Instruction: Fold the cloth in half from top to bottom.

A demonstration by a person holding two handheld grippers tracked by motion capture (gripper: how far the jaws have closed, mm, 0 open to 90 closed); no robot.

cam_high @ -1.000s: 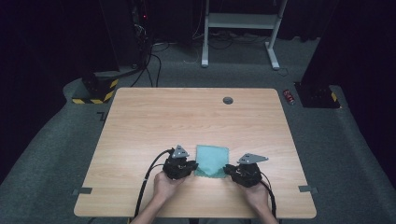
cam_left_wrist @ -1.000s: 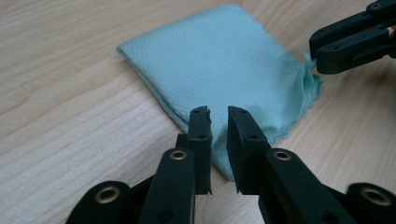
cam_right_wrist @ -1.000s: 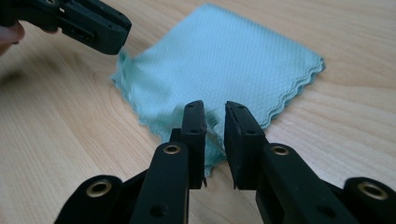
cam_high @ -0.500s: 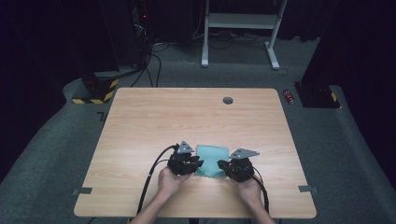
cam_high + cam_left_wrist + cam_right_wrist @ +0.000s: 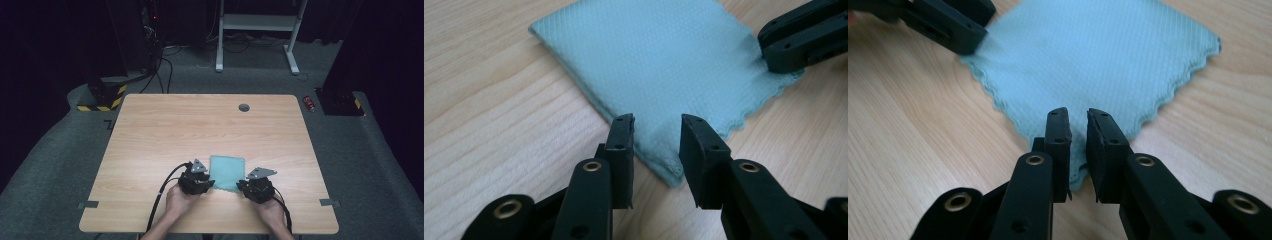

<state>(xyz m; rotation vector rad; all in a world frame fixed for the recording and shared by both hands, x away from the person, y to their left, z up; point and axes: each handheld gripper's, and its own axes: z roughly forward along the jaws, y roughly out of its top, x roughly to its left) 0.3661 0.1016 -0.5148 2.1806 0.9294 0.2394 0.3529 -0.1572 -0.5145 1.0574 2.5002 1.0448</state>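
Note:
A teal cloth lies flat on the wooden table near its front edge. My left gripper is at the cloth's near left corner. In the left gripper view its jaws stand apart over that corner of the cloth and have just been opening; the pads are not pressing on it. My right gripper is at the near right corner. Its jaws have opened a little and leave a narrow gap, with the corner of the cloth lying loose between them.
A round cable hole sits near the table's far edge. On the floor behind are a white desk frame, a yellow-and-black striped block, cables and a small red object. Each gripper's cable trails off the front edge.
Both hands shifted only slightly at the cloth's near edge. The right gripper edged left toward the cloth. The cloth stays flat on the table.

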